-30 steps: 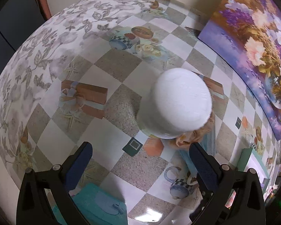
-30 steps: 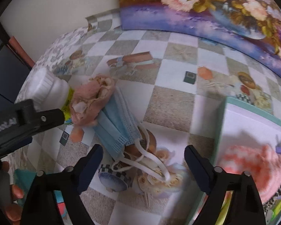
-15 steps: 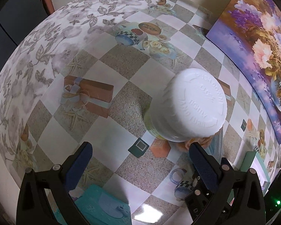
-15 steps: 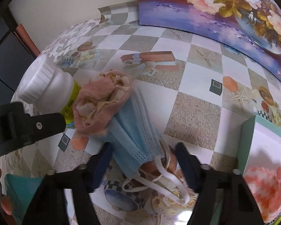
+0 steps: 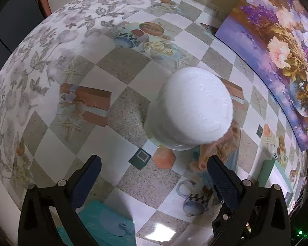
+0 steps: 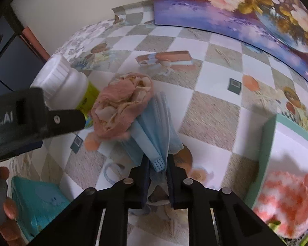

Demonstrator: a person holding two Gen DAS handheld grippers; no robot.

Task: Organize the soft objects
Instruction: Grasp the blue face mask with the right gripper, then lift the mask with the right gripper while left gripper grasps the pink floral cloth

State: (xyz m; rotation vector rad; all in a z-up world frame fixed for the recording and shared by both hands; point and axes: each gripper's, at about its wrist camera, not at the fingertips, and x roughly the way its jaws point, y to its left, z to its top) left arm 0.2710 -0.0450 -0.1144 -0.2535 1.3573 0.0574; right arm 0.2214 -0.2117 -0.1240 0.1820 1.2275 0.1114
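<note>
My right gripper [image 6: 157, 171] pinches the blue face mask [image 6: 154, 131] at lower centre of the frame.

Its jaws have just been closing on the folded edge, likely to lift it toward the teal-rimmed box [image 6: 267, 153] at right; my left gripper [image 5: 154, 180] hangs spread above the white bottle [image 5: 192, 108]. A checkered cloth covers the desk [image 6: 211, 112].
</note>
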